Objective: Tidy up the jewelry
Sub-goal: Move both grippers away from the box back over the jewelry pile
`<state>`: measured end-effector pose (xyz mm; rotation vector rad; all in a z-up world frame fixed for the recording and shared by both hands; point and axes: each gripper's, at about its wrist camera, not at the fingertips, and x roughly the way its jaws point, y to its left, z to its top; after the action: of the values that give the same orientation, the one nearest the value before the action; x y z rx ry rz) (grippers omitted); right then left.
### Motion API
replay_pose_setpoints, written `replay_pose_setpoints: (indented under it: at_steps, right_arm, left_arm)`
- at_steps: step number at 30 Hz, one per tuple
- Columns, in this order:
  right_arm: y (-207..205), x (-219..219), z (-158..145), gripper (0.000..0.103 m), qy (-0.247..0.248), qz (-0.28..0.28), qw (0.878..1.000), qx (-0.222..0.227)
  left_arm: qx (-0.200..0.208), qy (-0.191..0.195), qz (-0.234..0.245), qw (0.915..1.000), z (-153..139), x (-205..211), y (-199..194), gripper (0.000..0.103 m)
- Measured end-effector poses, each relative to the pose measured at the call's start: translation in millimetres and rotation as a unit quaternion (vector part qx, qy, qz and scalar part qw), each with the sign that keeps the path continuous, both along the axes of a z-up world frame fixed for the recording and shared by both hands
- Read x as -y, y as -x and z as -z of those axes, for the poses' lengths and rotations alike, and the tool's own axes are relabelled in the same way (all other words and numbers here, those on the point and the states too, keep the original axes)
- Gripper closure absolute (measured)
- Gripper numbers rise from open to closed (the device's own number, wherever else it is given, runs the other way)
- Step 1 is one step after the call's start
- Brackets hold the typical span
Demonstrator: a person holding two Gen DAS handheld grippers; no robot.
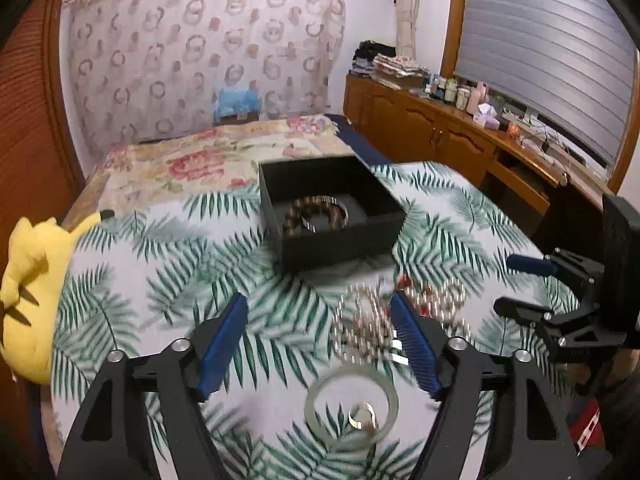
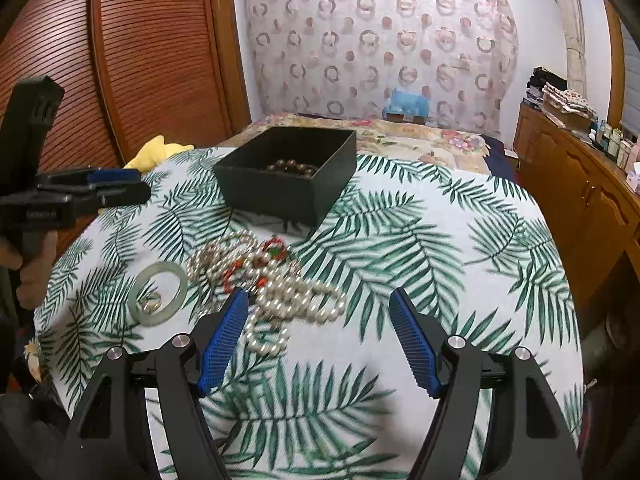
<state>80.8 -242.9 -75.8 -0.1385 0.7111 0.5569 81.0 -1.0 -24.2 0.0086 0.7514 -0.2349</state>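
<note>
Surface: we see a palm-leaf cloth (image 2: 400, 240) spread over a bed; all task items lie on it.
Box: an open black box (image 2: 286, 172) sits toward the cloth's far edge, turned so one corner points toward our tongs.
Box contents: a brown bead bracelet (image 1: 316, 214) lies flat on the dark insert, curled in a ring, with a shiny metal band around its inner side.
Pearl strands: a tangled heap of pearl necklaces (image 2: 276, 280) lies on the cloth near the box, on its near side; its long axis runs from the box corner toward the near edge. We cannot separate individual strands; the frames are blurred here.
Red piece: a red and green beaded item (image 2: 272, 250) is mixed into the heap's far end.
Jade bangle: a pale green ring (image 1: 351, 407) lies flat just beside the heap, nearer the near edge.
Bangle contents: a small metal ring (image 1: 362, 420) lies inside its circle.
Left gripper (image 1: 320, 344): wide open, holding nothing, above the bangle and heap.
Right gripper (image 2: 320, 340): wide open, holding nothing, its left finger over the heap's near end.
Cloth's left edge: a yellow plush toy (image 1: 28, 292).
</note>
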Motion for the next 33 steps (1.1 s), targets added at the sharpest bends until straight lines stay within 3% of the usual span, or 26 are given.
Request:
replay_pose_setpoints:
  at_steps: [15, 27, 33]
  right_arm:
    - [30.3, -22.8, -2.2, 0.028, 0.008, -0.019, 1.000, 0.012]
    - [26.5, -19.8, 11.2, 0.031, 0.018, -0.015, 1.000, -0.004]
    - [23.7, -14.8, 15.8, 0.031, 0.017, -0.011, 1.000, -0.014]
  left_arm:
    - [-0.052, -0.021, 0.025, 0.9981, 53.5, 14.2, 34.6, 0.022]
    - [-0.071, -0.045, 0.028, 0.9961, 69.5, 25.3, 29.4, 0.021]
    - [-0.061, -0.064, 0.029, 0.9956, 71.4, 30.1, 28.0, 0.021]
